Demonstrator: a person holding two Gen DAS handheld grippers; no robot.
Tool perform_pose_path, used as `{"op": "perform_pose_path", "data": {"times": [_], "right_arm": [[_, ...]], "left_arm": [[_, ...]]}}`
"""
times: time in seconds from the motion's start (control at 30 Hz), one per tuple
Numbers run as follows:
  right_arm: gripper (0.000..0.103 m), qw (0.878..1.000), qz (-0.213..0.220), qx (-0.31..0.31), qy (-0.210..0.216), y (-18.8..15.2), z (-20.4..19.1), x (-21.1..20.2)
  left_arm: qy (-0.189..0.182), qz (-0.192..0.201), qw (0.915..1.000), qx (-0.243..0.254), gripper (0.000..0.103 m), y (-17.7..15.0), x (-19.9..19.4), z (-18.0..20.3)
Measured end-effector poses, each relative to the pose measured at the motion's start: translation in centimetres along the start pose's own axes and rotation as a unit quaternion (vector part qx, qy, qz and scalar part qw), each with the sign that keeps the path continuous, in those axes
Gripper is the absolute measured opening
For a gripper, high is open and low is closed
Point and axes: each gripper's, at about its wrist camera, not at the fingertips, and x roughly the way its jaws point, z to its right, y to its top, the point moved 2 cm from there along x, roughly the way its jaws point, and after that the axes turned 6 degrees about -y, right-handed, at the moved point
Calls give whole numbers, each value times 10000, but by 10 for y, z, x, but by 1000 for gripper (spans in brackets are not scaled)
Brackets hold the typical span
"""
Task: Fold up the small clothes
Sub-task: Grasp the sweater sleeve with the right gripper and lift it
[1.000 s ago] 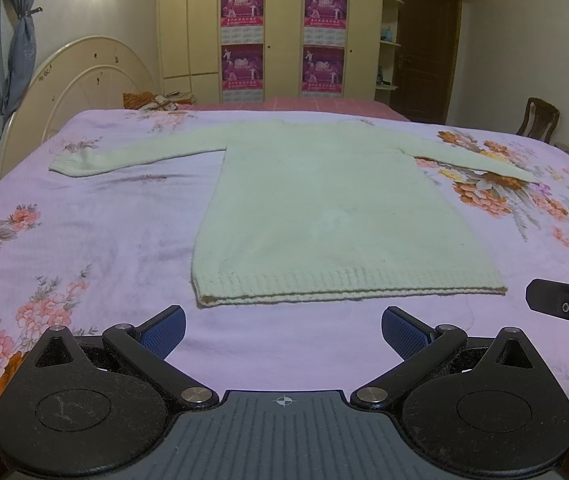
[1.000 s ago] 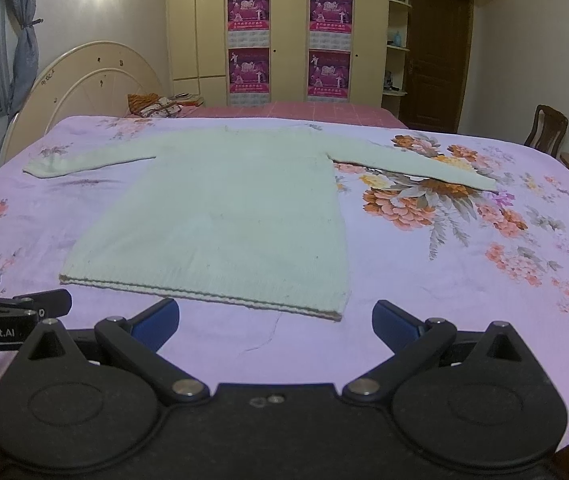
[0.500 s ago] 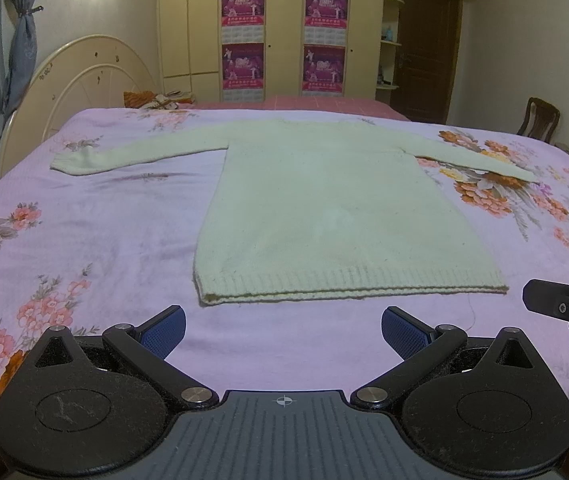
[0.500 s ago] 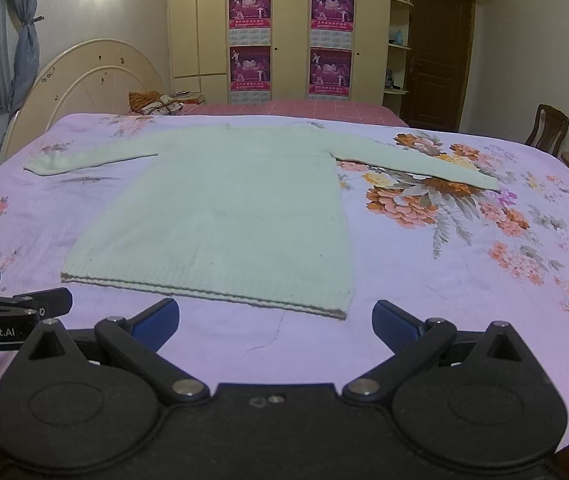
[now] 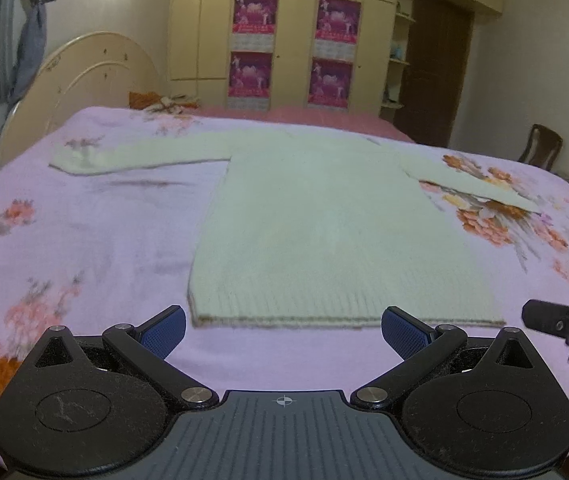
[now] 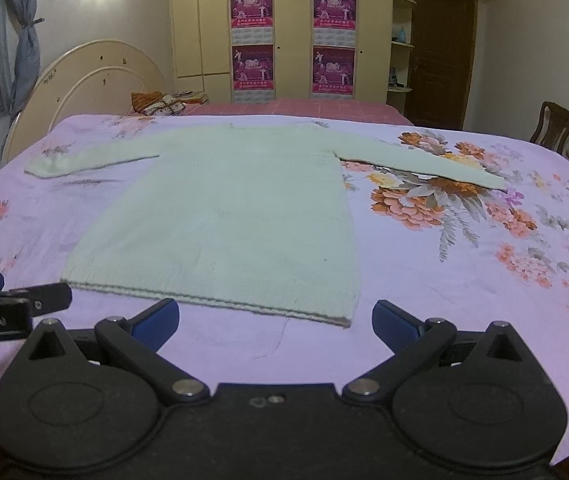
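Observation:
A pale green knitted sweater (image 5: 324, 232) lies flat on the bed, hem toward me, both sleeves spread out to the sides. It also shows in the right wrist view (image 6: 236, 216). My left gripper (image 5: 283, 330) is open and empty, just short of the hem near its left part. My right gripper (image 6: 275, 322) is open and empty, just short of the hem's right corner. The right gripper shows at the right edge of the left wrist view (image 5: 564, 320); the left gripper shows at the left edge of the right wrist view (image 6: 12, 304).
The bed has a lilac floral cover (image 6: 484, 240) and a cream headboard (image 6: 96, 88) at the left. A folded bundle (image 6: 160, 104) lies at the far side. A wardrobe (image 6: 284, 32), a door (image 6: 440, 48) and a wooden chair (image 6: 552, 128) stand behind.
Both grippers have moved a little forward toward the hem, which now sits closer to the fingertips. The sweater has not moved. Both grippers stay open.

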Motion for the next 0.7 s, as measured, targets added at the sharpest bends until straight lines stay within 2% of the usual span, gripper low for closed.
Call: {"op": "perform_pose_path", "data": {"times": [0.07,0.2,0.3,0.4,0.43,0.47,0.53,0.63,0.7], "right_arm": [[102,10000,48,43,-62,5,7,4],[102,9997,34,226,-133,19,29,21],[102,9985,206,411,-283,35,51,31],[95,9968,349,597,-411,53,76,48],[87,9959,370,695,-454,60,87,56],[72,9949,367,792,-499,66,96,63],[60,9922,369,1042,-580,77,118,80],[58,9864,425,1420,-705,96,153,110],[50,9821,399,1653,-812,106,177,135]], "left_arm": [[-26,2,10000,-53,103,8,9,-3],[54,245,9997,-37,103,32,26,-11],[-34,216,9997,-57,103,54,53,-18],[48,217,9997,-122,103,75,84,-22],[236,293,9992,-100,103,84,96,-23],[427,416,9982,-121,103,93,106,-25],[639,636,9955,-287,103,115,131,-35],[814,705,9928,-527,103,146,177,-50],[905,548,9919,-701,103,163,212,-59]]}}
